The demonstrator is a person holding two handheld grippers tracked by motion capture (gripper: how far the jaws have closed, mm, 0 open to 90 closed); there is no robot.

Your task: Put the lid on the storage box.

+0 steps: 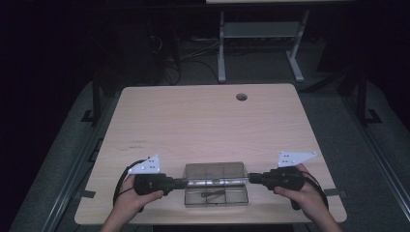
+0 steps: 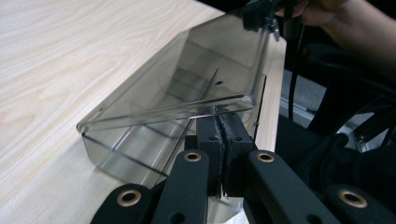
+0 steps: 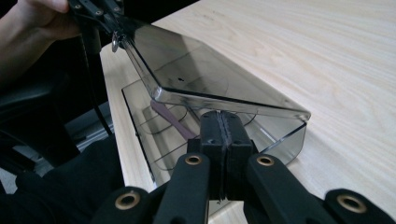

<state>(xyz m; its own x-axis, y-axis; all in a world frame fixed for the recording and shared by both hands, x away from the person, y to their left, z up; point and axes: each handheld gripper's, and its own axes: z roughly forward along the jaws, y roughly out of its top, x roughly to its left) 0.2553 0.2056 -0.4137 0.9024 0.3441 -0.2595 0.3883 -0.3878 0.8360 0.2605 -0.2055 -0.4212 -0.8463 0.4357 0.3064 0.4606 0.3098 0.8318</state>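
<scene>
On the table (image 1: 203,121), each claw, left (image 1: 183,183) and right (image 1: 250,179), pinches the box (image 1: 216,197) lid (image 1: 215,170) between them, holding it half-raised.

Looking along the left gripper (image 2: 219,122), its two black jaws pressing together on the near edge of a clear, smoke-tinted plastic lid (image 2: 187,70). Tilting up and away from the jaws, this lid standing half open above a shallow clear plastic compartment box (image 2: 121,149) lying just ahead and to the left. Showing thin dividers inside the box through the plastic. Resting on a pale wood-grain table (image 2: 60,56) stretching off to the left. Gripping the lid's far corner beyond the jaws, the right gripper (image 2: 259,16), with a hand (image 2: 322,10) behind it.
</scene>
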